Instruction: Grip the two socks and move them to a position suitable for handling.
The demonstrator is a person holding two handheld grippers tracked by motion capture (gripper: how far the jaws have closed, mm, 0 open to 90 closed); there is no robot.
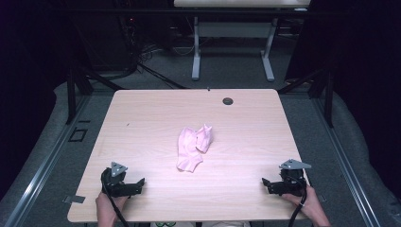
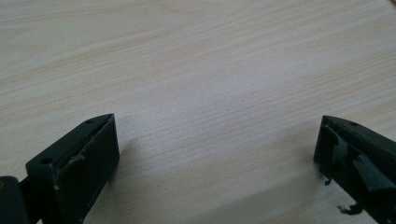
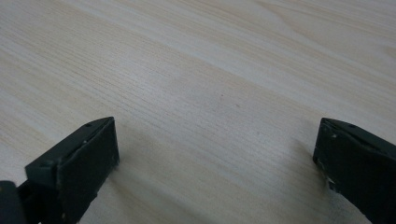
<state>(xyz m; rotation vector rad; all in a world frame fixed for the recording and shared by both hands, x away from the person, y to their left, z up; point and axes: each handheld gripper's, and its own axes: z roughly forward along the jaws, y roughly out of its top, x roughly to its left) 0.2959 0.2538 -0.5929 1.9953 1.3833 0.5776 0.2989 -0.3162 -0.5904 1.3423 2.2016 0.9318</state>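
Observation:
A crumpled pink cloth (image 1: 193,146) lies near the middle of the light wooden table (image 1: 142,113). My left gripper (image 1: 138,185) rests on the table at the front left, held by a hand, jaws pointing right. Over at the front right my right gripper (image 1: 267,184) rests with its jaws pointing left. In the left gripper view the left gripper (image 2: 217,140) stands open over bare wood. The right gripper (image 3: 217,140) is likewise open in the right gripper view, nothing between its jaws. Both grippers lie well short of the cloth.
A dark round cable hole (image 1: 228,100) sits near the table's far edge. Behind the table stands another desk frame with white legs (image 1: 196,61). Black frame struts (image 1: 72,94) flank the table on grey floor.

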